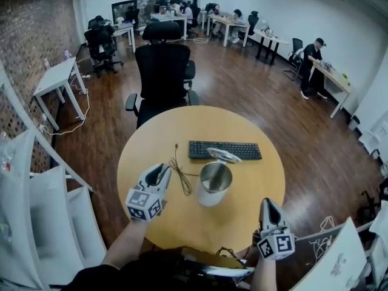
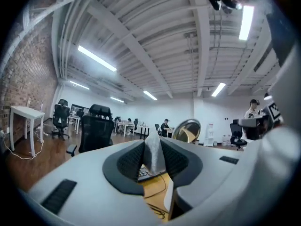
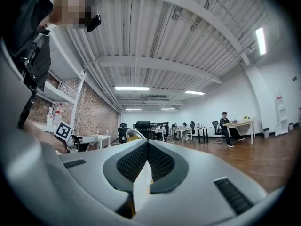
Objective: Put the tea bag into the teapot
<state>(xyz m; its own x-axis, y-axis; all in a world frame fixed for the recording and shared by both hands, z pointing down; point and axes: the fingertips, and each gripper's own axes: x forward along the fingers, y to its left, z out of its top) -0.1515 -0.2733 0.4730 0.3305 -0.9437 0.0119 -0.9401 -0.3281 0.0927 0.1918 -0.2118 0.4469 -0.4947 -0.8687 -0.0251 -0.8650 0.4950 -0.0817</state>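
The left gripper (image 1: 161, 171) has its jaws closed on a white tea bag (image 2: 153, 153). The bag is pinched between the two dark pads and sticks up a little above them. This gripper is over the round yellow table (image 1: 245, 214), just to the left of the shiny teapot (image 1: 214, 183). The teapot stands near the middle of the table with its lid (image 1: 224, 156) flipped up, so the top is open. The tea bag is not in the teapot yet.

The right gripper (image 1: 268, 206) is by the near edge of the table, well apart from the teapot. Its jaws are pressed together with nothing between them.

A black keyboard (image 1: 224, 150) lies behind the teapot. A thin cord (image 1: 180, 177) lies between the left gripper and the teapot.
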